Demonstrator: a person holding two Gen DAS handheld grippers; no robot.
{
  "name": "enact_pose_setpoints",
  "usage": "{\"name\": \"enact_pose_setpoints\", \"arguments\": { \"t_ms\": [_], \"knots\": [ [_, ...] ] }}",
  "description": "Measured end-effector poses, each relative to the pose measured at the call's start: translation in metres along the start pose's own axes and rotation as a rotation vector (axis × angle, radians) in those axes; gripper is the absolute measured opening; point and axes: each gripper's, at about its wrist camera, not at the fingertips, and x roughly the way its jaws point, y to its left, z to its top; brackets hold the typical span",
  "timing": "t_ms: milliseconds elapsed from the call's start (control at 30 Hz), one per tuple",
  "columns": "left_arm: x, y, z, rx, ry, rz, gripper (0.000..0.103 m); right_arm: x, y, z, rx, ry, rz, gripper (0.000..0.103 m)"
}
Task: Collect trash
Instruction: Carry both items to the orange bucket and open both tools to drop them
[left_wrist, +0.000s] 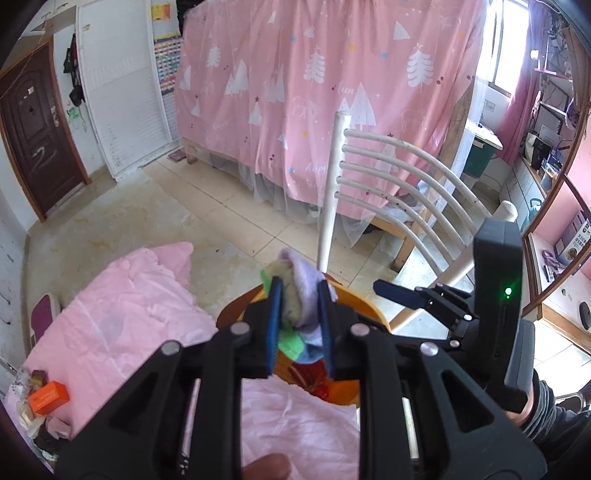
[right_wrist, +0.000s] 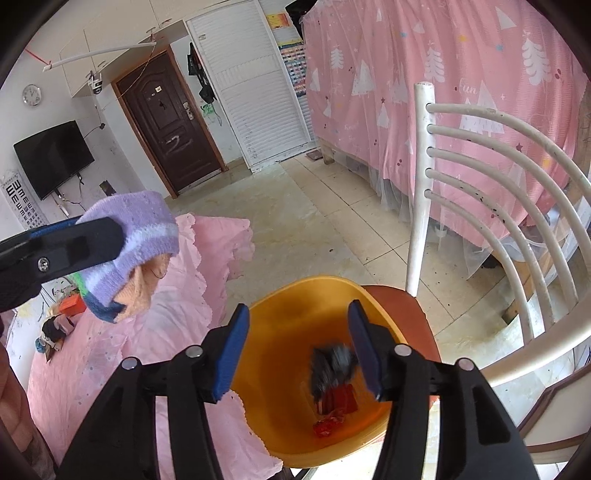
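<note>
1. Left wrist view: black arms of the left hand-held gripper (left_wrist: 300, 306) fill the foreground, its blue pads pressed narrowly onto a bunched sock (left_wrist: 301, 299), pale lilac with a yellowish patch and a bright green bit lower down.
2. Below the sock sits an orange basin (left_wrist: 364, 306), mostly hidden by the hand-held gripper; something red shows in it.
3. Pink cloth (left_wrist: 122, 306) covers the table at left, with a small orange box (left_wrist: 48, 397) near its far left edge.
4. Beyond stands a white chair (left_wrist: 388, 184), and the right hand-held gripper's dark finger (left_wrist: 397, 293) pokes in from the right.
5. Right wrist view: the right hand-held gripper (right_wrist: 301, 345) stands fairly wide, nothing between its blue pads.
6. Past its pads the orange basin (right_wrist: 291, 317) rests on the chair's brown seat (right_wrist: 406, 310); inside lie a blurred dark grey clump (right_wrist: 330, 367) and red wrappers (right_wrist: 334, 410).
7. At left, the left hand-held gripper (right_wrist: 98, 236) holds the sock (right_wrist: 144, 243) over the pink-covered table (right_wrist: 192, 288): lilac with white stripes, a navy band and a peach end.
</note>
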Motion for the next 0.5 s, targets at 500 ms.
{"name": "enact_pose_setpoints", "arguments": {
  "t_ms": [500],
  "knots": [
    [-0.015,0.025,-0.004,-0.068,-0.014,-0.026,0.046,-0.011,0.013,0.008,-0.029,-0.016,-0.047,0.047]
  ]
}}
